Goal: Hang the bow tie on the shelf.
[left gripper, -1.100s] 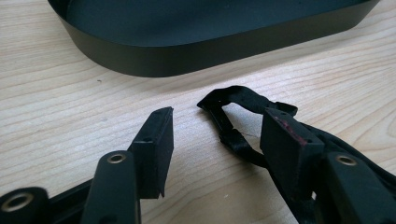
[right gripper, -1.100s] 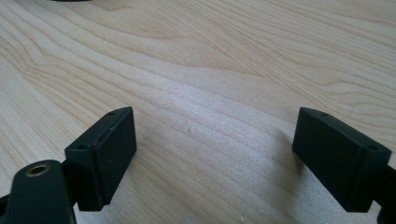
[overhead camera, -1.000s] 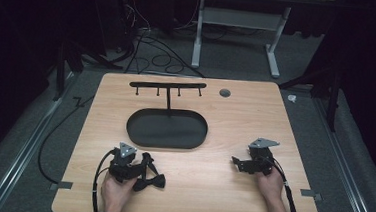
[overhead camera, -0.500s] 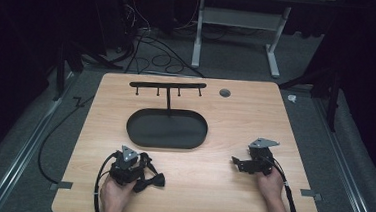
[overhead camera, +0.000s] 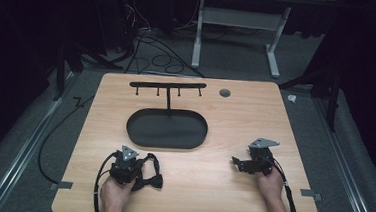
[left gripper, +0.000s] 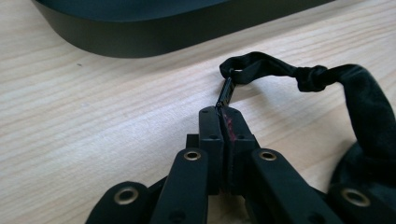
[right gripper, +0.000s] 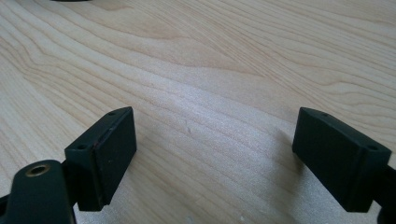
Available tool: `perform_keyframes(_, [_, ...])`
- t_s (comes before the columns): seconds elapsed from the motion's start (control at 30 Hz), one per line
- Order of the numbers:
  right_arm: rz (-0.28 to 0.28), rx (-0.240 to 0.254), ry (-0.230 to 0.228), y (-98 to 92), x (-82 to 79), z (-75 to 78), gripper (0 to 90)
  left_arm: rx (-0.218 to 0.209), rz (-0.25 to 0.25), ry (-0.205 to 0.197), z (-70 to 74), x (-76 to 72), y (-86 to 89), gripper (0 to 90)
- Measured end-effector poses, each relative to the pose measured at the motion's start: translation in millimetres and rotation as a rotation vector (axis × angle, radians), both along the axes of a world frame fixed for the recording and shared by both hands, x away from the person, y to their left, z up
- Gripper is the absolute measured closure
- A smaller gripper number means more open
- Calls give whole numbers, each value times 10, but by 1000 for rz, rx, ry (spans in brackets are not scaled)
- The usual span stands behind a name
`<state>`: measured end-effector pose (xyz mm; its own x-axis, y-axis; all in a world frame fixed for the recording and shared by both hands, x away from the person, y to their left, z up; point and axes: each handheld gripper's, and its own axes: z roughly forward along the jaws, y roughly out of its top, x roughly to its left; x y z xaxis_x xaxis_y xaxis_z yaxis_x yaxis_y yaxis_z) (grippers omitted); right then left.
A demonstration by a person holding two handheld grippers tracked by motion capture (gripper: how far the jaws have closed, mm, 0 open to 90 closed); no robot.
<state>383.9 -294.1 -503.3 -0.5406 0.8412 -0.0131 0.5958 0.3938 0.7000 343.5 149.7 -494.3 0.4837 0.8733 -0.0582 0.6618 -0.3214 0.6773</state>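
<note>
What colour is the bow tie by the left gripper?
Black, with a velvety look; the bow tie shows best in the left gripper view.

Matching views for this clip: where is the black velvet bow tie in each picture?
High view: black velvet bow tie lies bottom left, beside the left gripper.
Left gripper view: right side, its strap clip pinched in the shut jaws.
Right gripper view: bare wooden table, open jaws.
Shared landmark: black oval tray.

Count: one wooden surface (overhead camera: 235,119). One black oval tray (overhead camera: 167,129) at 12 o'clock of centre, one hook rack (overhead camera: 167,86) with four pegs behind it. One black bow tie (overhead camera: 150,177) at 7 o'clock. Two tongs: left tongs (overhead camera: 132,171), right tongs (overhead camera: 239,164).
</note>
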Motion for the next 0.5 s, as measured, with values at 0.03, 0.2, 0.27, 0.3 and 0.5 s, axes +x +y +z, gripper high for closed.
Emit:
perform_keyframes(0.03, [0,0,0,0,0,0,144,-5,-6,4,1,6,9,886])
perform_keyframes(0.2, [0,0,0,0,0,0,144,-38,-23,14,17,69,87,891])
perform_keyframes(0.27, [0,0,0,0,0,0,144,-60,-15,15,45,53,114,892])
perform_keyframes(0.3, [0,0,0,0,0,0,144,-68,-15,14,63,41,124,891])
perform_keyframes(0.5, [0,0,0,0,0,0,144,-57,-35,3,142,55,122,891])
